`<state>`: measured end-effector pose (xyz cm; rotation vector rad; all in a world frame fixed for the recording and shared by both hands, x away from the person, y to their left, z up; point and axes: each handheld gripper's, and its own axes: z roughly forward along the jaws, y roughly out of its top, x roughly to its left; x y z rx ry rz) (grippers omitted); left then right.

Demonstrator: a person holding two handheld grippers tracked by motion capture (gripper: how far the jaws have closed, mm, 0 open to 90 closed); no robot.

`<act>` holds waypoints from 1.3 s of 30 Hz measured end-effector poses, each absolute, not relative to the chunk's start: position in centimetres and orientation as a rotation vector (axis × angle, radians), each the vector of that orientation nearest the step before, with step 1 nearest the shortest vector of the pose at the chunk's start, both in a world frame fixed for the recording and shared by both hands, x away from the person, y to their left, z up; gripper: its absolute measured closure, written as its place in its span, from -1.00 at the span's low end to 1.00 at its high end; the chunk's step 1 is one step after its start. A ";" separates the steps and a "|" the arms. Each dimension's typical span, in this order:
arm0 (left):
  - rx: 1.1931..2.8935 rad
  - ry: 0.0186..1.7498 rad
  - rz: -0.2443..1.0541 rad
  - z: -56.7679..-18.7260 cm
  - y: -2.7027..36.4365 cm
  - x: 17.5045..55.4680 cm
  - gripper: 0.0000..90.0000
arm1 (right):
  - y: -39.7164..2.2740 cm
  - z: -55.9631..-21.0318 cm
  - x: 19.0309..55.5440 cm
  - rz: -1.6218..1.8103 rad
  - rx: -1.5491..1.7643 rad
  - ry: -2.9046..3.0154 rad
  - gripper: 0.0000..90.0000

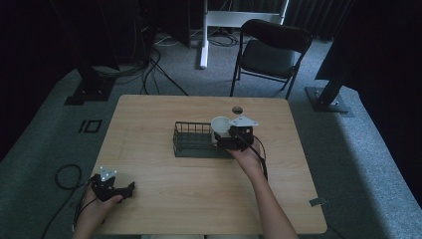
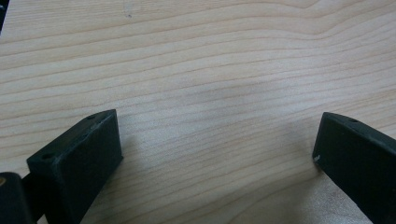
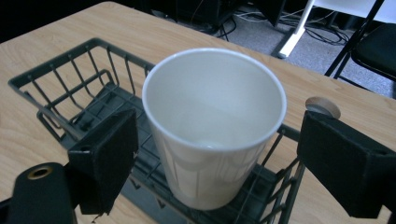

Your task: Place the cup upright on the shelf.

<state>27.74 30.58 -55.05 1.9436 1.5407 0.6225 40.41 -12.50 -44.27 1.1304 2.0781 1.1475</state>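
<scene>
A white paper cup (image 1: 219, 125) (image 3: 215, 107) stands upright and empty inside the right end of a dark wire basket (image 1: 191, 124) (image 3: 60, 79) in the middle of the table. My right gripper (image 1: 222, 137) (image 3: 217, 140) is open, one jaw on either side of the cup with a gap at each side, not touching it. Over bare wood near the table's front left corner, my left gripper (image 1: 127, 191) (image 2: 217, 135) is open with nothing between its jaws.
The wooden table (image 1: 164, 199) has a small round disc (image 1: 237, 109) (image 3: 322, 106) just behind the basket. A black folding chair (image 1: 271, 50) stands beyond the far edge. Cables (image 1: 67, 175) lie on the grey carpet to the left.
</scene>
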 end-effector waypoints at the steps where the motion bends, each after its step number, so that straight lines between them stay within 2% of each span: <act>1: 1.944 1.541 0.622 -55.0 30.6 27.7 -0.97 | -12.6 -44.3 40.3 1.147 1.130 2.077 -0.72; 39: 1.945 1.541 0.622 -55.0 30.6 27.7 -0.97 | -18.4 -47.5 36.0 1.144 1.204 2.005 -0.70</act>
